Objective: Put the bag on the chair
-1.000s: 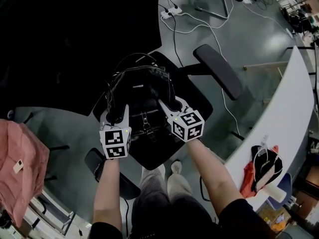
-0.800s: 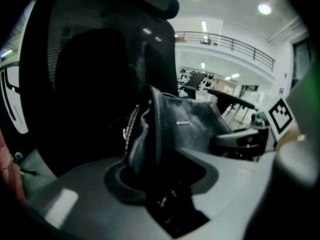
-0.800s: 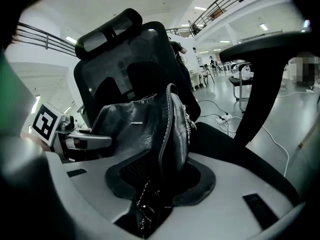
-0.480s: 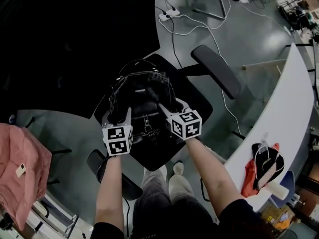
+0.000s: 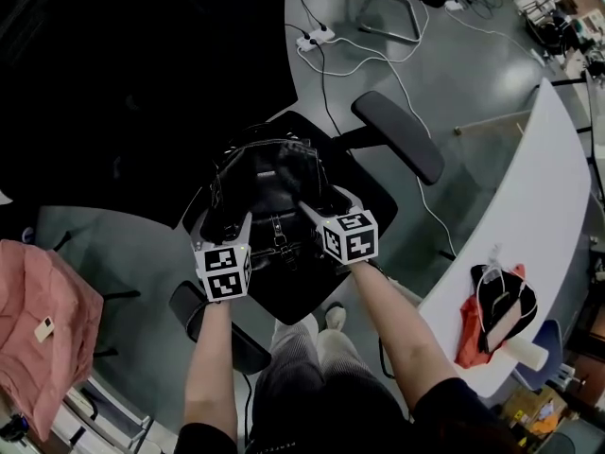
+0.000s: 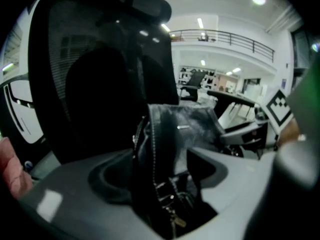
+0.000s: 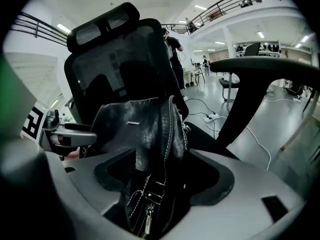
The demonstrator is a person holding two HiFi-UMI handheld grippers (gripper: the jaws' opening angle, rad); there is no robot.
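A black leather bag [image 5: 269,180] stands upright on the seat of a black office chair [image 5: 371,195], leaning towards its mesh backrest [image 7: 125,59]. My left gripper [image 5: 224,227] is at the bag's left lower side and my right gripper [image 5: 326,202] at its right lower side. In the left gripper view the bag's zipped edge [image 6: 160,154] stands between the opening jaws of the left gripper [image 6: 162,184], and the pads do not press it. In the right gripper view the bag's stitched side [image 7: 150,134] likewise stands loose between the opening jaws of the right gripper [image 7: 160,184].
The chair's armrests [image 5: 397,135] flank the seat. A pink bag [image 5: 38,320] hangs at the far left. A white curved desk [image 5: 539,206] at the right carries a black and red item [image 5: 496,310]. A power strip with cables [image 5: 317,36] lies on the floor beyond.
Both grippers' jaws have spread wider around the bag's lower sides. The bag has stayed put on the seat, and both hands have drawn slightly back towards me.
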